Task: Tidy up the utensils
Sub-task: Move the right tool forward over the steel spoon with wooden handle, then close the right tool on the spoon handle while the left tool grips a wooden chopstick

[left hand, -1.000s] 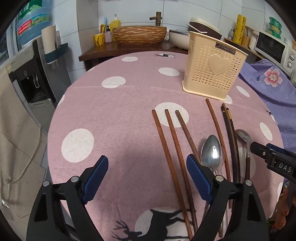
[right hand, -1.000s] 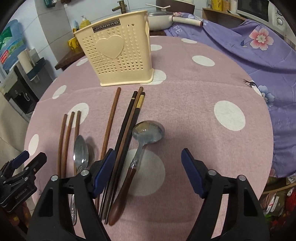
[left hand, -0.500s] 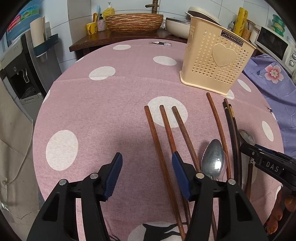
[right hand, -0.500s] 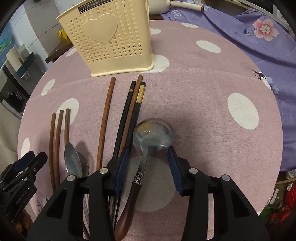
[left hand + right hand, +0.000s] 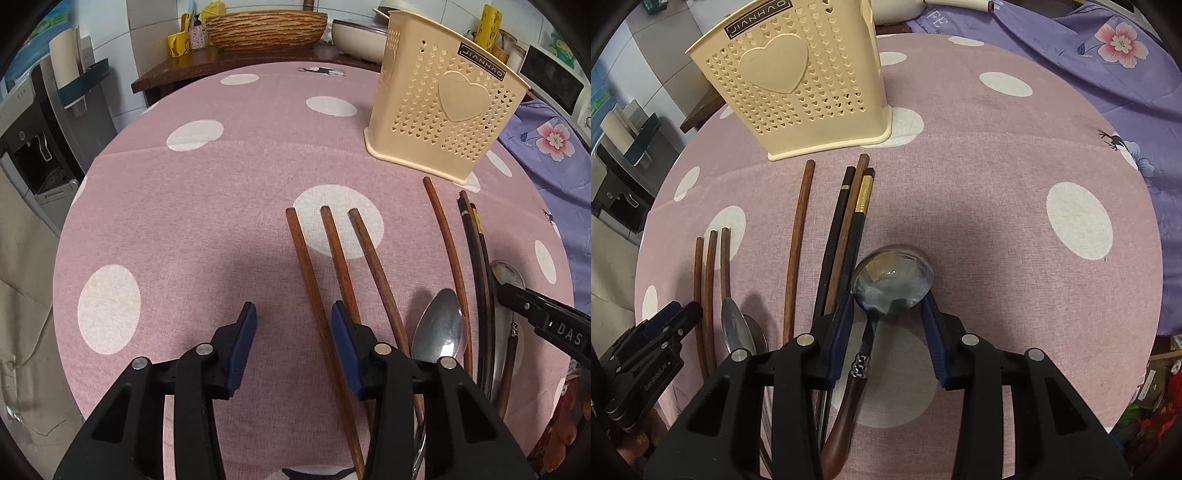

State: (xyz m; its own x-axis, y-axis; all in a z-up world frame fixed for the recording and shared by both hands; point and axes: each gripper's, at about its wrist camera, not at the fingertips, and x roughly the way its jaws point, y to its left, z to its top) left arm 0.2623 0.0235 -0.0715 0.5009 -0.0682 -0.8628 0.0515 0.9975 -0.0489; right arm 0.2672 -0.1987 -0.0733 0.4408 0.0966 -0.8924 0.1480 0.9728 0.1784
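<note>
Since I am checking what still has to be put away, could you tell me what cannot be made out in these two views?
- Cream utensil holder: its inside shows in neither view, because its perforated walls hide it.
- Left wrist view: the lower ends of the three brown chopsticks and the steel spoon's handle are hidden behind the left gripper.
- Right wrist view: the lower ends of the black chopsticks lie under the right gripper.

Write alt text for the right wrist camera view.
The right gripper, its jaws just closing, straddles the neck of a wooden-handled metal spoon on a pink polka-dot tablecloth. Brown and black chopsticks lie beside it, before a cream perforated utensil holder.
</note>
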